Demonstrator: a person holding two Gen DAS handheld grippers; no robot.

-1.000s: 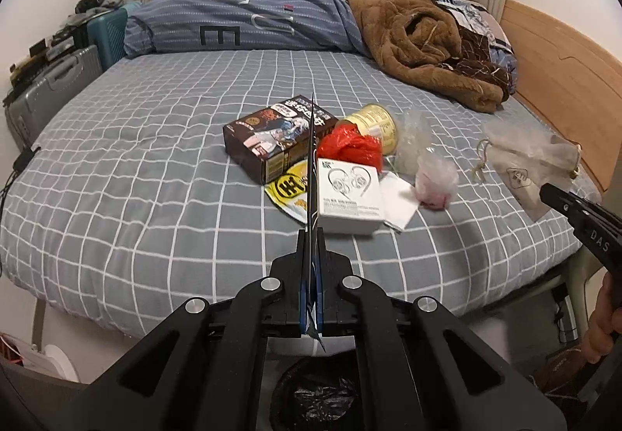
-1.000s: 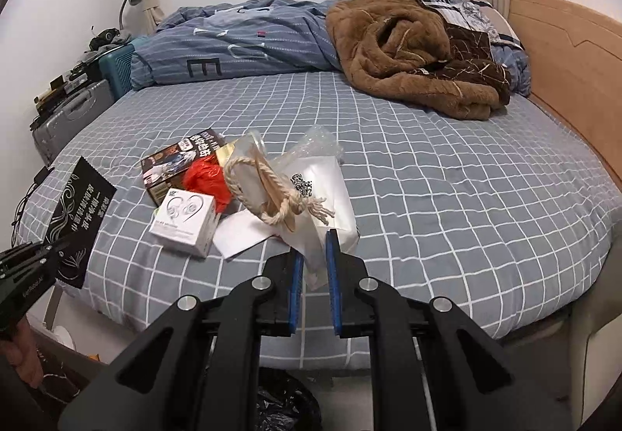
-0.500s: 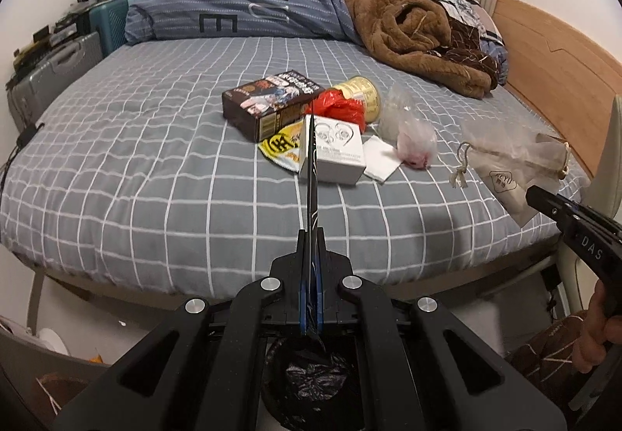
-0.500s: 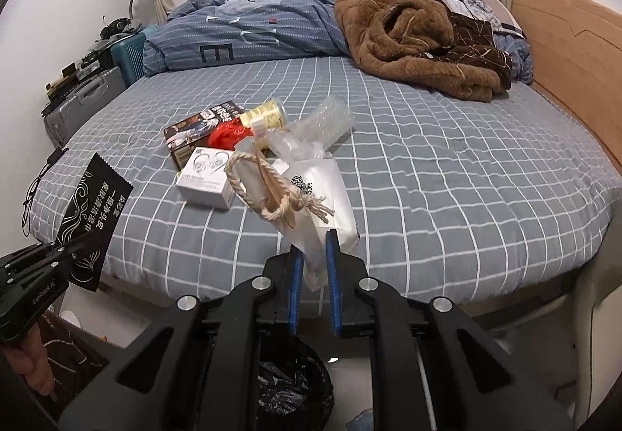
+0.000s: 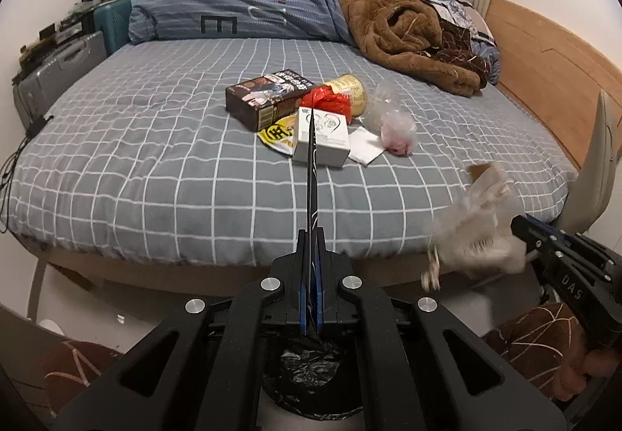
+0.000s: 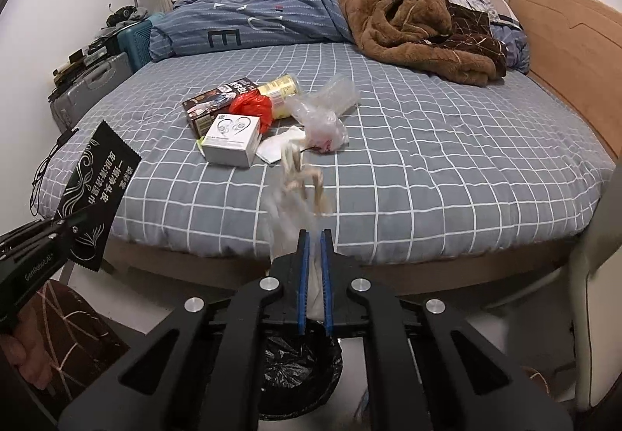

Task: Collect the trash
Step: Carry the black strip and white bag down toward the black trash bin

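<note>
My left gripper is shut on a flat black packet, seen edge-on here and face-on in the right wrist view. My right gripper has its jaws closing on a clear plastic bag with a rope handle; the bag is blurred and hangs between the pads. The same bag shows at the right of the left wrist view. A bin with a black liner sits on the floor just below both grippers. More trash lies on the bed: a brown box, a red bag, a white box.
A yellow can, crumpled clear bags, a yellow wrapper and white paper lie among that trash. A brown blanket and blue duvet fill the far side. Suitcases stand left, a wooden headboard right.
Both grippers have drawn back from the bed with their items, and the black-lined bin has come into view under them. The clear bag is now swinging and blurred.
</note>
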